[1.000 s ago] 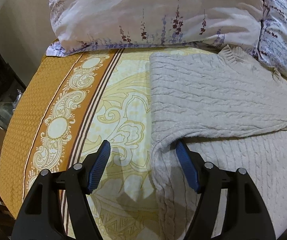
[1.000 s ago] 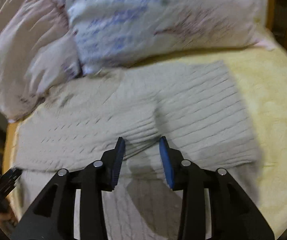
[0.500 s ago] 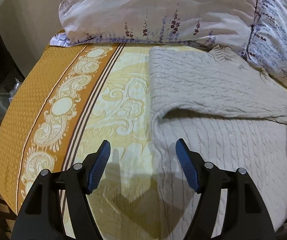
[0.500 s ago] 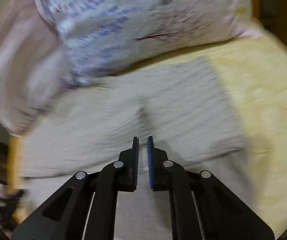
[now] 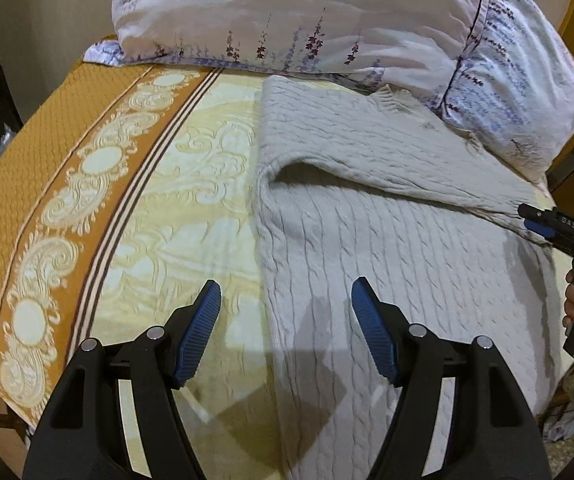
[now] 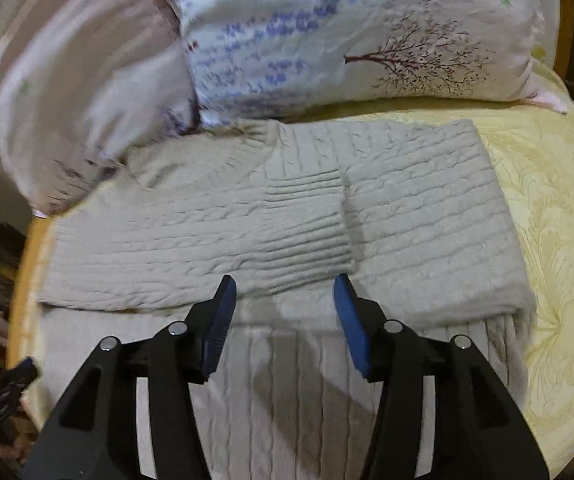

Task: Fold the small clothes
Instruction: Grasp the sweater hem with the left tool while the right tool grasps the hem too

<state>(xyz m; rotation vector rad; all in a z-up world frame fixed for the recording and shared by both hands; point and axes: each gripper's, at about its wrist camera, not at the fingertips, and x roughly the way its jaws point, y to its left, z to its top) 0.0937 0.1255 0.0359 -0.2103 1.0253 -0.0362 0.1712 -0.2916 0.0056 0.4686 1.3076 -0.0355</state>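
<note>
Currently the grey cable-knit sweater (image 5: pixel 387 240) is lying flat on the bed (image 5: pixel 191 184), its far part doubled over toward the near side, with a ribbed cuff (image 6: pixel 307 220) resting across the middle in the right wrist view; the sleeves are probably being tucked inward so the bundle narrows before a further fold. Both tools are hovering just above the fabric and gripping nothing. The left tool (image 5: pixel 287 332) is standing with its blue pads wide apart, straddling the sweater's left edge where it meets the yellow bedspread, likely lining up on that edge. The right tool (image 6: pixel 281 320) is likewise spread apart, poised over the near edge of the folded layer. Two floral pillows (image 5: pixel 327 20) are sitting at the far end, touching the sweater's far edge. Small white lettering is showing on the right tool's body in the left wrist view, but it is too small to read reliably.
</note>
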